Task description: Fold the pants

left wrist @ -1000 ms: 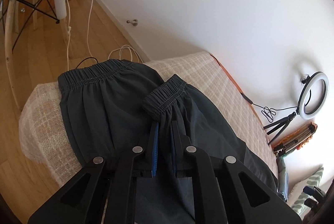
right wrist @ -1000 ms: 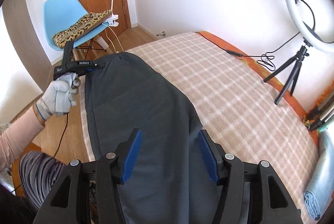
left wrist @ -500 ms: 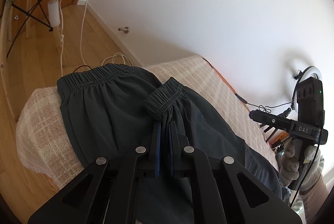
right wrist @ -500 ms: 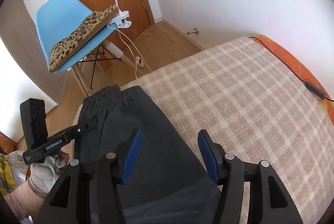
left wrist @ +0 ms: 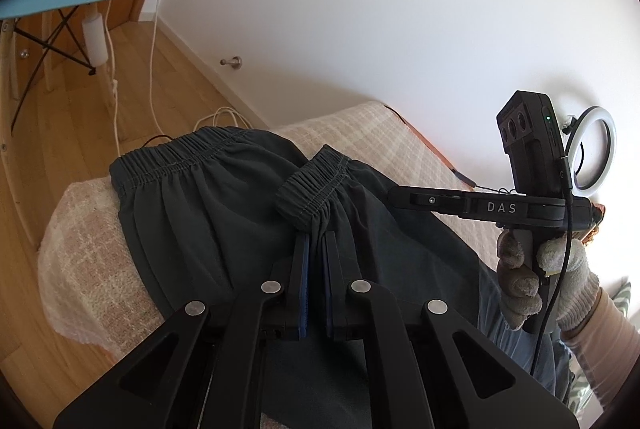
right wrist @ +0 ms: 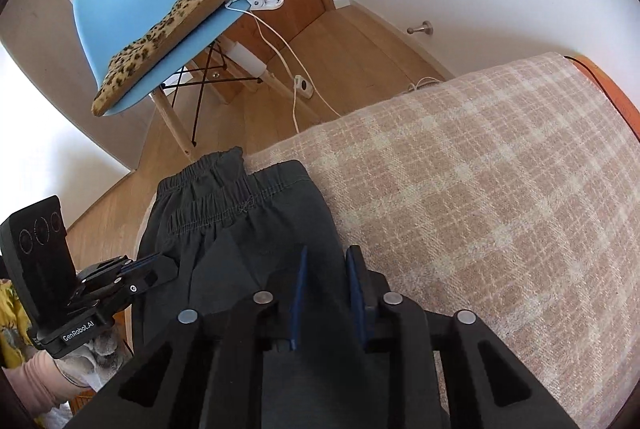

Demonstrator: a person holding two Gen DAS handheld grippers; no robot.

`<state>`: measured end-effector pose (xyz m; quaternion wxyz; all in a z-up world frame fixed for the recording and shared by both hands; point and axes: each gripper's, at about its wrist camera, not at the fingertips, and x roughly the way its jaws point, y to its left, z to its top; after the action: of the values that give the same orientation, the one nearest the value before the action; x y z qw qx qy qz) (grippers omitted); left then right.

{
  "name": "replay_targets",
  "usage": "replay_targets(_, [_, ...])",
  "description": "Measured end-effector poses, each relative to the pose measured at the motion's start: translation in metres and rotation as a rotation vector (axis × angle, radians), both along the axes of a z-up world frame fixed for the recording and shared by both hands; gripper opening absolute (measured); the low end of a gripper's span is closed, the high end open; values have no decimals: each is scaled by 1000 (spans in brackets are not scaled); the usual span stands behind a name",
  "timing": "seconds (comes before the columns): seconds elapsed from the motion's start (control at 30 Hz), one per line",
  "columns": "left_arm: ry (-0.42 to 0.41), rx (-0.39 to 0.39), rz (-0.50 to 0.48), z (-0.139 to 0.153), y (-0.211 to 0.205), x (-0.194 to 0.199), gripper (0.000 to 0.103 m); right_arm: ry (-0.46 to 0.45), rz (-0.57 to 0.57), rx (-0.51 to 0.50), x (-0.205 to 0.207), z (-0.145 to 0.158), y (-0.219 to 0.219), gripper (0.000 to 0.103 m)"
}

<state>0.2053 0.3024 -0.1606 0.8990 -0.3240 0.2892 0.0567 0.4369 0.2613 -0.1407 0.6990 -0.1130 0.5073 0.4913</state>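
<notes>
One pair of dark pants (left wrist: 208,229) on the bed (right wrist: 500,189); left gripper (left wrist: 315,241) clamps a cuff; right gripper (right wrist: 326,261) narrowly parted, grip unclear.

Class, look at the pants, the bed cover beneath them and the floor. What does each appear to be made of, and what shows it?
Pants: thin dark woven fabric, matte, probably synthetic; it gathers finely at the elastic waistband.
Bed cover: coarse woven textile with a nubbly beige-pink plaid.
Floor: light wood boards or laminate, smooth with visible seams.
</notes>
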Motion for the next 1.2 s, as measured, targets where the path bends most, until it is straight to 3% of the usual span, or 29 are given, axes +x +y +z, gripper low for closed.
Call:
replay_targets(0.17, [-49, 2, 11, 12, 4, -17, 3, -83, 0, 73, -17, 41, 4, 0])
replay_targets(0.33, [-75, -11, 67, 21, 22, -41, 3, -105, 35, 122, -27, 66, 29, 0])
replay_targets(0.63, [2, -10, 127, 3, 56, -51, 3, -112, 43, 32, -32, 28, 83, 0])
replay_targets(0.93, [60, 42, 126, -8, 57, -46, 3, -112, 4, -4, -26, 6, 85, 0])
replay_targets(1.0, [81, 63, 121, -7, 56, -42, 3, -126, -5, -8, -28, 10, 83, 5])
replay_targets(1.07, [96, 65, 126, -6, 55, -42, 4, -140, -28, -11, -28, 16, 78, 31])
replay_targets(1.1, [102, 65, 131, -4, 56, -43, 9, -144, -45, -1, -29, 21, 74, 48])
replay_targets(1.13, [108, 70, 144, -2, 57, -45, 15, -144, -55, 13, -30, 25, 69, 49])
replay_targets(1.2, [101, 73, 150, 5, 59, -49, 18, -137, -76, 37, -31, 37, 61, 49])
